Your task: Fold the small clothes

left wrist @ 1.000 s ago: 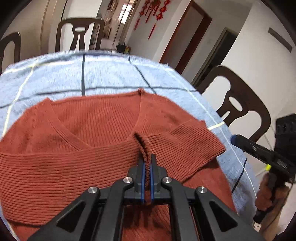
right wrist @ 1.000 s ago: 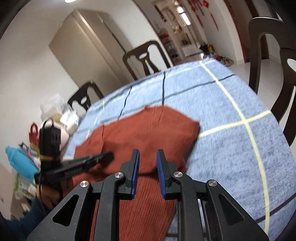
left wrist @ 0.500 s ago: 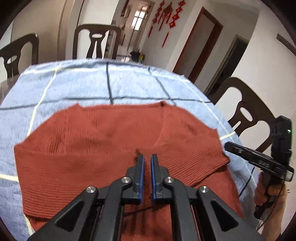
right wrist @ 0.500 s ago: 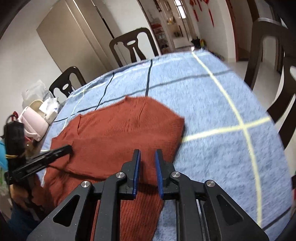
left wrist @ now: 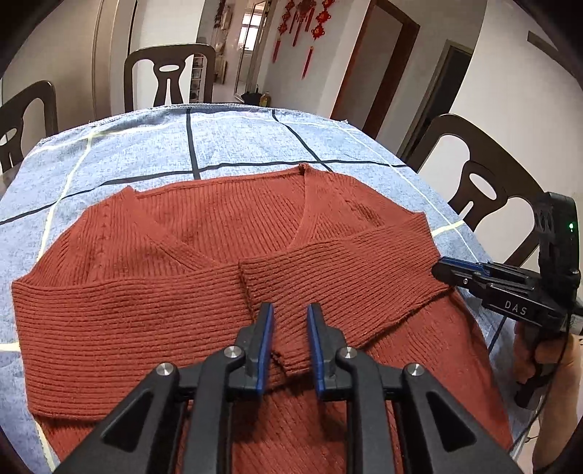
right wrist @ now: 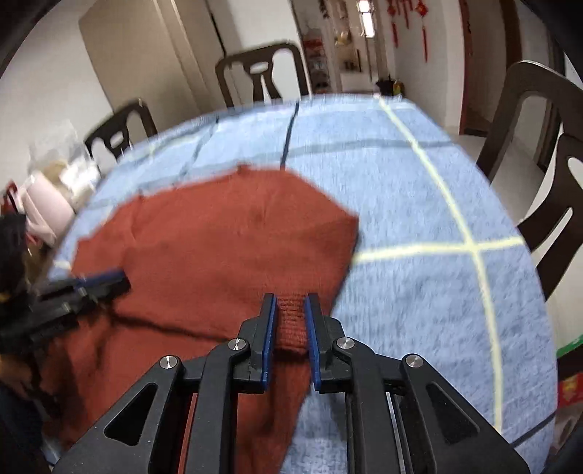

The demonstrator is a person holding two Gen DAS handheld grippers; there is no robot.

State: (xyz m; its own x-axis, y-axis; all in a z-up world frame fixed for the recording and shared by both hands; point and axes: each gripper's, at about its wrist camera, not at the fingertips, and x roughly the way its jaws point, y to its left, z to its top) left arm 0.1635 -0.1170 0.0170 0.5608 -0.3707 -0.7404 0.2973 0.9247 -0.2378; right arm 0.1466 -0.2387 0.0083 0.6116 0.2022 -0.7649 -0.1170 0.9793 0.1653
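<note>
Beside sweater point(left wrist: 218, 291), cluttered side table point(right wrist: 51, 204), right-view only

A home dining room: dark chairs point(left wrist: 168, 78) ring a cloth-covered table point(left wrist: 233, 138), red ornaments point(left wrist: 313, 22) beyond.

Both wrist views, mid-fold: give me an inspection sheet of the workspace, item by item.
Surface: table under a blue checked cloth, lying flat.
Job's things: rust-red knit sweater, front up, V-neck away from the cameras, both sleeves folded across the chest.
Clutter: pink bag and pale bundles off the table's left edge, blurred.
Grippers: left gripper over the sleeve cuffs, jaws opening, cuff lying between the pads; right gripper low at the sweater's right side, knit between its jaws, contact unclear.
Cables: a thin dark lead hangs below the right gripper's handle.
Surroundings: dark chairs around the table, red hanging decorations by a doorway.
</note>
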